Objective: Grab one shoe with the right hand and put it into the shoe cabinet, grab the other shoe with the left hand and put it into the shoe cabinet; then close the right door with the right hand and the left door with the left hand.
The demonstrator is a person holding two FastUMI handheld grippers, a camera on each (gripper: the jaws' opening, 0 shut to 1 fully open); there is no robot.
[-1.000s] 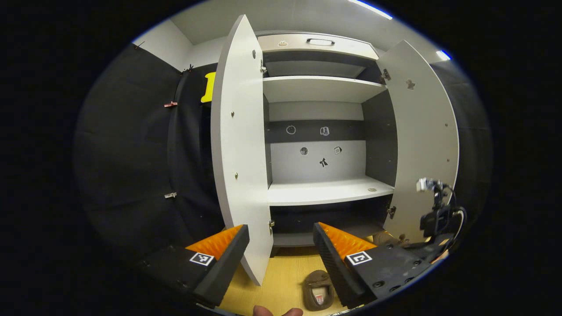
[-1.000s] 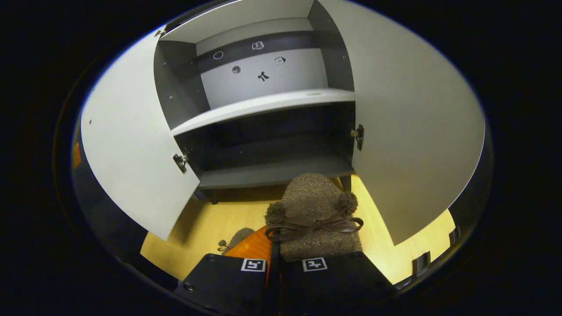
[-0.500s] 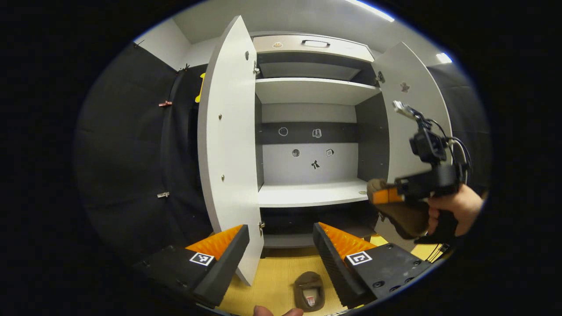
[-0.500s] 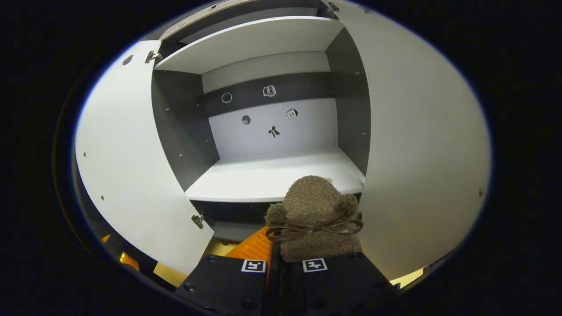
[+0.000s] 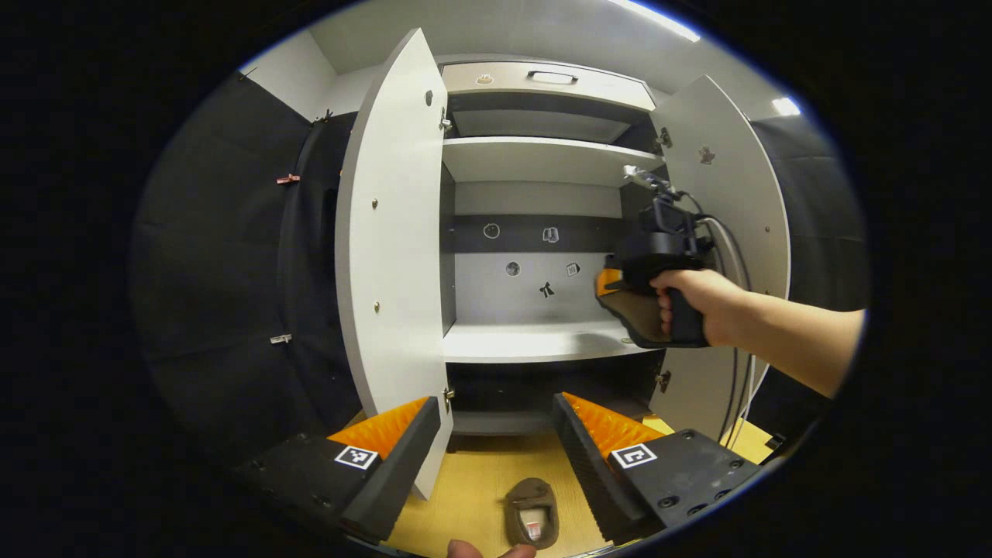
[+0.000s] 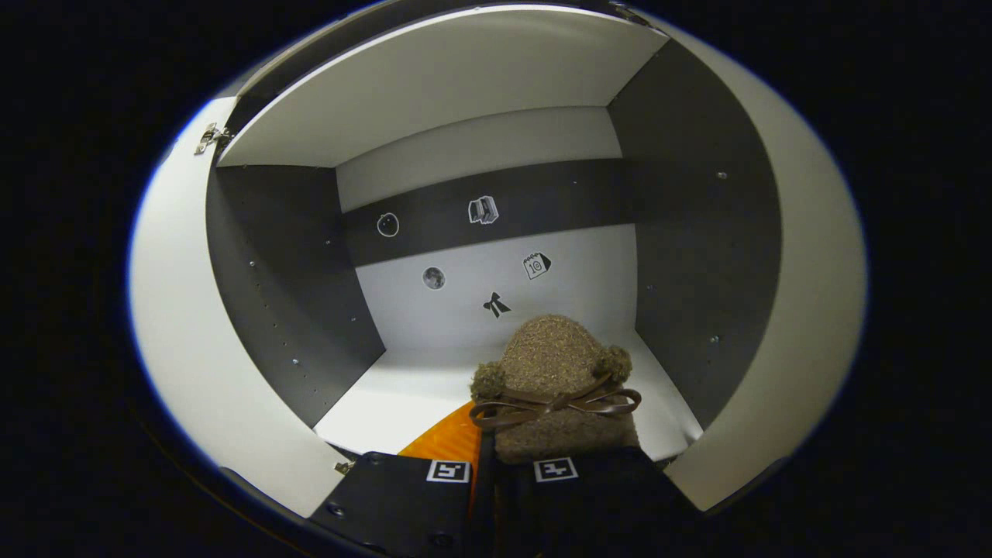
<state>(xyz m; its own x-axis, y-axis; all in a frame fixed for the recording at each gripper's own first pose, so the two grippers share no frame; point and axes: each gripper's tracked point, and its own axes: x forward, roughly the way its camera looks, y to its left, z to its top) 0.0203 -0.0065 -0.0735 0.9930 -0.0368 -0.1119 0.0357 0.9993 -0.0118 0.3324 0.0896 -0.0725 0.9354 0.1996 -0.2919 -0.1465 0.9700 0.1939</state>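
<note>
Black-cloth booth, pale wood floor [image 5: 480,496], tall white-and-grey shoe cabinet [image 5: 542,155] with both doors swung wide: left door [image 5: 387,256], right door [image 5: 744,232].

Right gripper [image 6: 482,438] is clamped on a brown fuzzy slipper with a dark ribbon bow and pom-poms [image 6: 554,372]; fingers nearly together, toe pointing into the cabinet. In the left gripper view that slipper [image 5: 639,314] hangs just above the front right of the white middle shelf [image 5: 527,341], with the person's hand [image 5: 697,306] on the grip.

Left gripper [image 5: 496,422] is wide open, holding nothing. Second brown slipper [image 5: 532,513] sits on the floor below it, in front of the cabinet.

Step in hand, as I read it: place the first slipper on the middle shelf. To do it well:
- push further in so the heel clears the shelf edge
- lower until the sole is flat on the shelf before releasing
- keep it to the right, leave room for its pair
- back straight out, stay off the right door
</note>
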